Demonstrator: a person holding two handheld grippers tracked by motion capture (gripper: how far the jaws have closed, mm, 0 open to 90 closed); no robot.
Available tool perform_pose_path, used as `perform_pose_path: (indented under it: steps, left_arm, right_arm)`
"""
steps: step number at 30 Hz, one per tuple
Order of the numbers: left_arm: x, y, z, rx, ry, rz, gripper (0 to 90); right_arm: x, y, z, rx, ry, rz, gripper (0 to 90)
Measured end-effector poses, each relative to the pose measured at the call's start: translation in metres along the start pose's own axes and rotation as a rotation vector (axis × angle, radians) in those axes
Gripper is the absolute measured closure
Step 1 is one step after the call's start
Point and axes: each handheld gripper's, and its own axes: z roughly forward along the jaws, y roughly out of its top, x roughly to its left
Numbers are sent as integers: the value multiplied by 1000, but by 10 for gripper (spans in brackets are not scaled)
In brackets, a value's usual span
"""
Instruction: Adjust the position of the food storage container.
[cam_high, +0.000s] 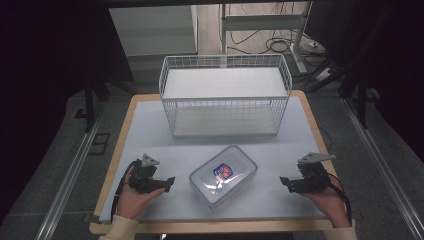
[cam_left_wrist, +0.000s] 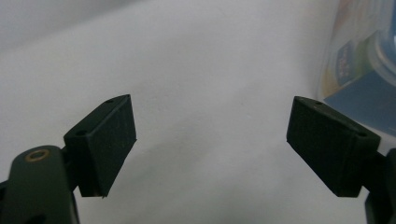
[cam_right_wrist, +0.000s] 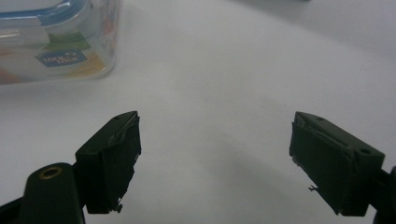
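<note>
The worktop (cam_high: 150, 125) has a pale blue-white surface with a light wooden edge and fills the middle of the frame. Around it the floor (cam_high: 60, 140) is grey, and metal rails (cam_high: 70, 175) run along the left and right sides. At the upper middle stands a white cabinet (cam_high: 155, 30). To the upper right, black cables (cam_high: 280, 45) lie near a white metal frame leg (cam_high: 298, 40). Both upper corners are very dark.

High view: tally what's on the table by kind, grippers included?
Clear lidded container: 1
White wire basket: 1
Handheld grippers: 2, left gripper and right gripper, both with jaws open and nothing between them
Total: 4
</note>
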Motion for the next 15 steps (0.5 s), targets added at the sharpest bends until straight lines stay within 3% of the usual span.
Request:
perform_pose_path:
  steps: [3,9,15]
  left_arm:
    - [-4,2,-5,-6,-7,12,156]
    - [-11,3,-11,-12,-46,21,156]
    - [-8,6,-12,-16,-41,10,166]
  right_arm:
    - [1,1,-4,-11,1,19,169]
    - [7,3,-4,9,12,12,176]
    - [3,2,-4,15,0,21,177]
